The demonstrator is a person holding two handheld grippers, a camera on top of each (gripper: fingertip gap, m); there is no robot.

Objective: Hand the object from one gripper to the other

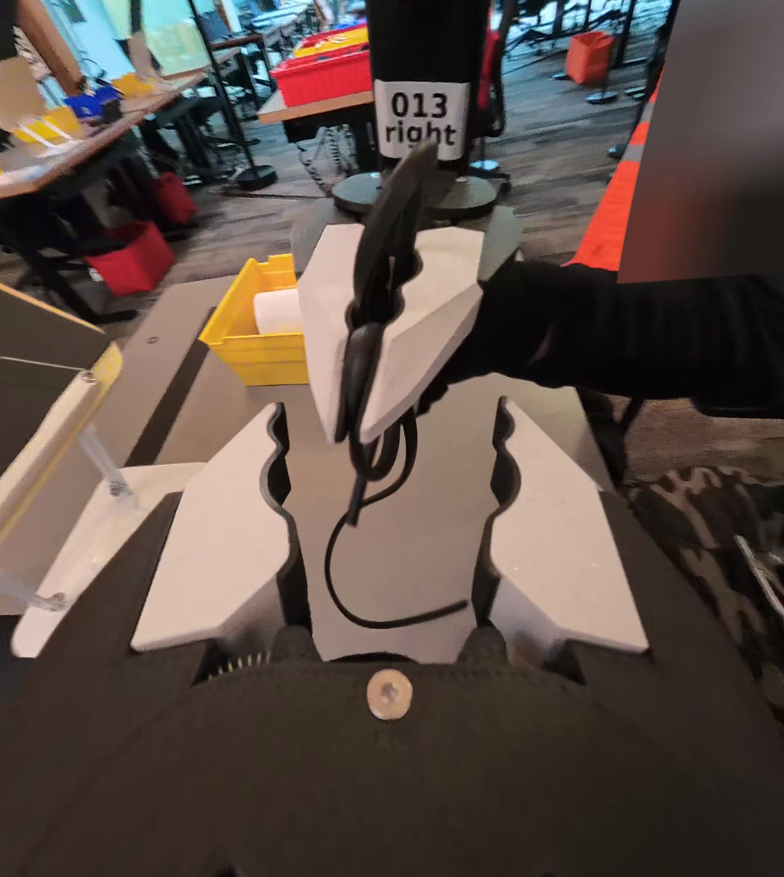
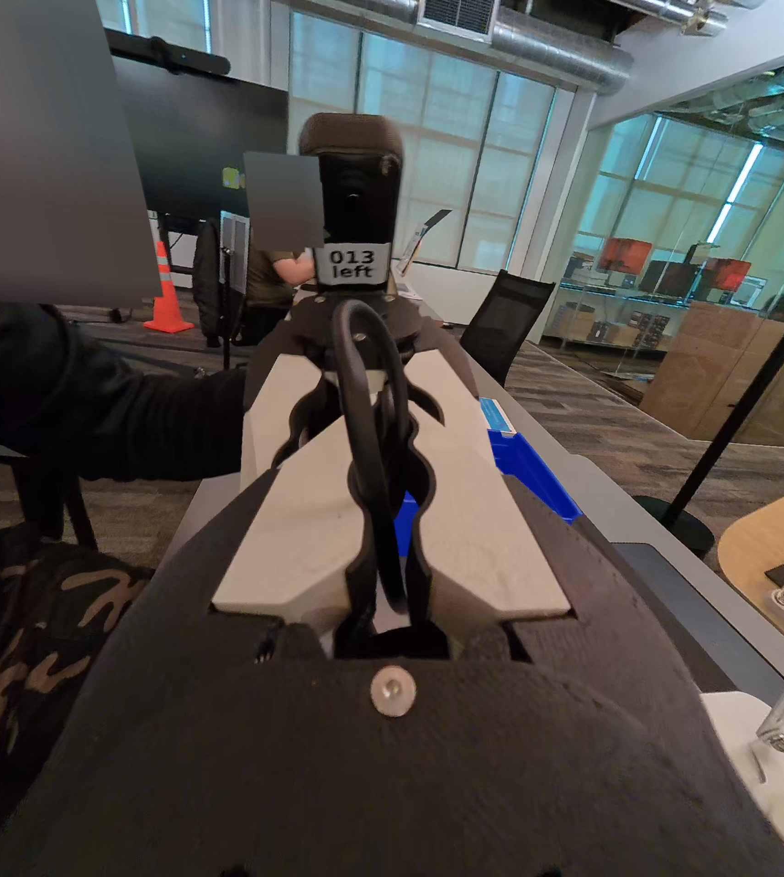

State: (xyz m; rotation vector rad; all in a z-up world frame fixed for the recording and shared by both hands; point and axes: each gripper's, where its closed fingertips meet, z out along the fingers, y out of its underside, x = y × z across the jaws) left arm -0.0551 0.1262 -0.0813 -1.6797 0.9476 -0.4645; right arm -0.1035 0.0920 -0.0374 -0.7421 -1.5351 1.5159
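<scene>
While your right gripper (image 2: 382,560) pinches the coiled black cable (image 2: 371,427) so its loops hang free, your left gripper (image 1: 390,517) waits spread wide around the dangling tail, above the bench (image 1: 190,413) near the yellow bin (image 1: 257,346); I judge the handover not yet made.

Two close wrist views, facing each other, sharing the black cable (image 1: 371,332) between them
</scene>
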